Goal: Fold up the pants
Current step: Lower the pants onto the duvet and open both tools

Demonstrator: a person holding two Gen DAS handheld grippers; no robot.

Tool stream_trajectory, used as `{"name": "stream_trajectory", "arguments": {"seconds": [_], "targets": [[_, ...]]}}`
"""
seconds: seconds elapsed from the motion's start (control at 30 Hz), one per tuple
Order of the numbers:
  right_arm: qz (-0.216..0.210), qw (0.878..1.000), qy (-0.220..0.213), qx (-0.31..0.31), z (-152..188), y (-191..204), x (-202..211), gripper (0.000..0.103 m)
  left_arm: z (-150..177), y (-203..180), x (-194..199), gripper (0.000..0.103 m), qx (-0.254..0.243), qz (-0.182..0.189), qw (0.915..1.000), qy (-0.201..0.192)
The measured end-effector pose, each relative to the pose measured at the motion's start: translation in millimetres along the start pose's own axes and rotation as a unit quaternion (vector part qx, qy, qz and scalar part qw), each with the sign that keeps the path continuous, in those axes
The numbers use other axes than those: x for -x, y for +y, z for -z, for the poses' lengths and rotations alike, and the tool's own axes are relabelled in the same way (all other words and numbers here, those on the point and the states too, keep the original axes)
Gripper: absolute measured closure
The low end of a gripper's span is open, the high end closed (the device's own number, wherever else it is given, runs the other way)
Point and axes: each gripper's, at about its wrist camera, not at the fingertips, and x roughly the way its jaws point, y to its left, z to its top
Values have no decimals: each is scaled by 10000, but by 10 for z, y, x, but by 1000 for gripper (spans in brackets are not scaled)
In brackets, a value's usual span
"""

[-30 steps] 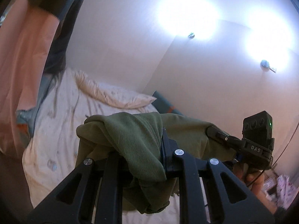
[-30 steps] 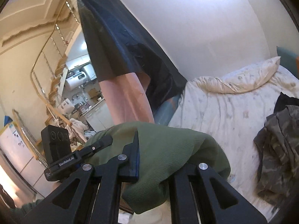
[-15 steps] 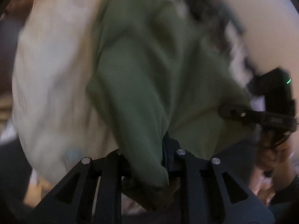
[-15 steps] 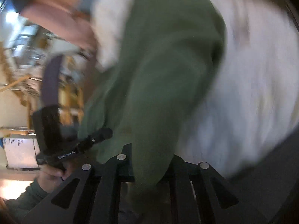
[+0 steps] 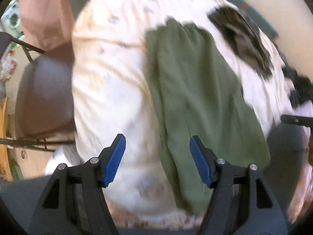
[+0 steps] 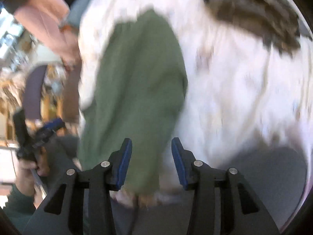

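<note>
Pale cream patterned bed sheet (image 5: 109, 90) fills most of both views, rumpled, w/ some motion blur. Far left in the left wrist view: dark brown padded chair (image 5: 43, 98) right beside the bed, and a pink hanging cloth (image 5: 45, 13) above it.

Left gripper (image 5: 157, 156) points down at the bed. Its blue-padded fingers (image 5: 115, 156) stand wide apart & have just been opening; bare sheet and the left edge of the pants show in the gap, but neither pad presses on anything.

Olive-green knit pants (image 5: 195, 90) lie stretched out lengthwise on the sheet, mid-bed, running from the near edge away toward the far side, w/ long creases down them. The near end hangs over the bed edge, by the left gripper's right finger.

Right gripper (image 6: 151, 160) also aims down, fingers (image 6: 125, 162) parted, less wide than the left's, and have just been opening too. The pants' near end (image 6: 140, 90) sits between them, pads clear of the fabric as far as the blur lets me see.

Further right, near the far corner: crumpled camouflage-print garment (image 5: 246, 37), apart from the pants. A dark bundle (image 5: 301, 90) sits at the right edge; can't tell what it is.

In the right wrist view, a hand (image 6: 29, 168) in a dark green sleeve holds the left gripper's handle at lower left.
</note>
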Motion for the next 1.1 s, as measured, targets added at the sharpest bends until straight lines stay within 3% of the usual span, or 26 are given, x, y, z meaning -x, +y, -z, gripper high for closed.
{"name": "stream_trajectory", "arguments": {"seconds": [0.07, 0.17, 0.27, 0.33, 0.37, 0.43, 0.53, 0.67, 0.77, 0.87, 1.0, 1.1], "targets": [[-203, 9996, -160, -122, -145, 4, -94, 59, -165, 66, -164, 39, 266, 263, 9992, -147], [-524, 9985, 71, -116, -190, 140, -539, 59, -253, -100, -508, 39, 198, 632, 9978, -45], [-226, 9953, 936, 58, 71, 255, -1122, 59, -192, -353, -879, 39, -2, 885, 9948, 499], [110, 9861, 1654, 127, 399, 208, -1417, 59, -68, -437, -1085, 39, -357, 421, 9950, 832], [245, 9829, 1814, 198, 524, 198, -1465, 59, 17, -435, -1171, 39, -516, 167, 9935, 998], [396, 9787, 2008, 143, 741, 198, -1438, 59, 102, -371, -1258, 38, -472, 49, 9913, 1225], [428, 9752, 2155, 280, 789, 362, -1291, 55, 95, -311, -1207, 38, -316, 67, 9922, 1205], [251, 9861, 1545, 561, 504, 504, -902, 55, -29, -225, -894, 38, -43, 337, 9968, 720], [-73, 9968, 446, 652, 26, 495, -451, 55, -254, -84, -618, 35, 268, 434, 9985, 191], [-210, 9978, -268, 566, -396, 425, -277, 55, -637, -9, -521, 35, 428, 425, 9978, -263], [-391, 9948, -932, 116, -1049, 227, -351, 55, -1198, 0, -738, 35, 323, 422, 9973, -510], [-384, 9940, -1007, -205, -1432, -19, -509, 55, -1554, -70, -1120, 42, 283, 348, 9983, -370]]}}
